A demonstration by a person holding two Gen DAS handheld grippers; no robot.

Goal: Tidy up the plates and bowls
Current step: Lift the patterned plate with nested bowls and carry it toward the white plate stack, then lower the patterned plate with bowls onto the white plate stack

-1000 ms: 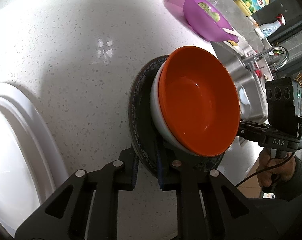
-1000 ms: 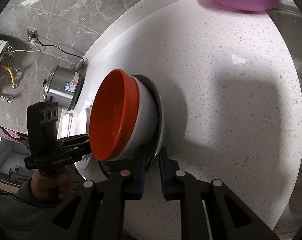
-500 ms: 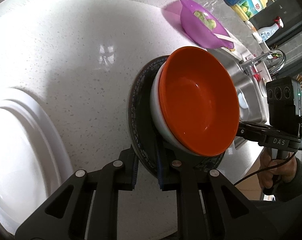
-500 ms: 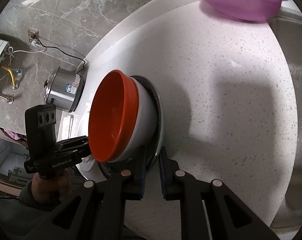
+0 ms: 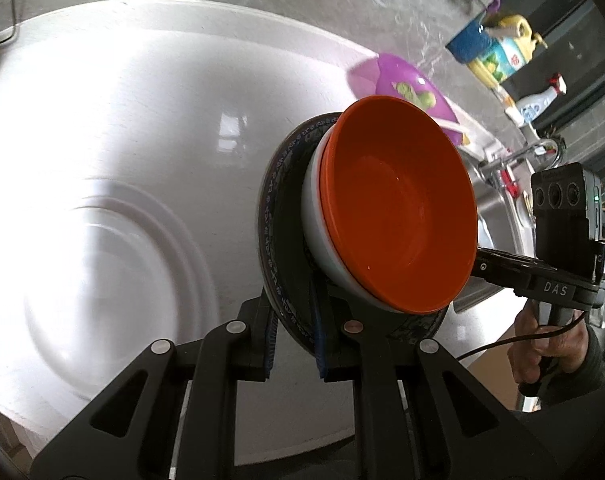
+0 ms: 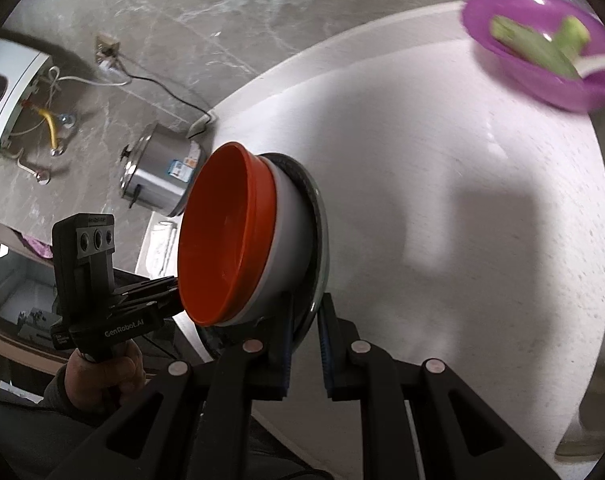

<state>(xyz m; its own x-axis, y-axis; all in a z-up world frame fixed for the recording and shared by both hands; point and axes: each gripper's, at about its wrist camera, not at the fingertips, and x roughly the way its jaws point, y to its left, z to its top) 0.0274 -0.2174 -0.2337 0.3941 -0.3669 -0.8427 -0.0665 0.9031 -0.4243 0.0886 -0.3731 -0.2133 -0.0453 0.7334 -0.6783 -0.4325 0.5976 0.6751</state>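
A stack of an orange bowl (image 5: 398, 208) inside a white bowl (image 5: 314, 236) on a dark patterned plate (image 5: 272, 236) is held above the white counter. My left gripper (image 5: 292, 344) is shut on the plate's near rim. My right gripper (image 6: 304, 344) is shut on the opposite rim of the plate (image 6: 320, 236), with the orange bowl (image 6: 222, 236) and white bowl (image 6: 290, 240) facing the other gripper. A large white plate (image 5: 94, 280) lies on the counter below left of the stack.
A purple bowl (image 5: 406, 92) with green vegetables stands at the counter's far side, also in the right wrist view (image 6: 542, 52). A steel sink and faucet (image 5: 518, 156) lie beyond the stack. A steel rice cooker (image 6: 162, 176) stands by the wall. Bottles (image 5: 494, 52) stand at the back.
Both grippers have lifted the stack higher above the counter and toward the large white plate; the purple bowl and back wall now show further into view.
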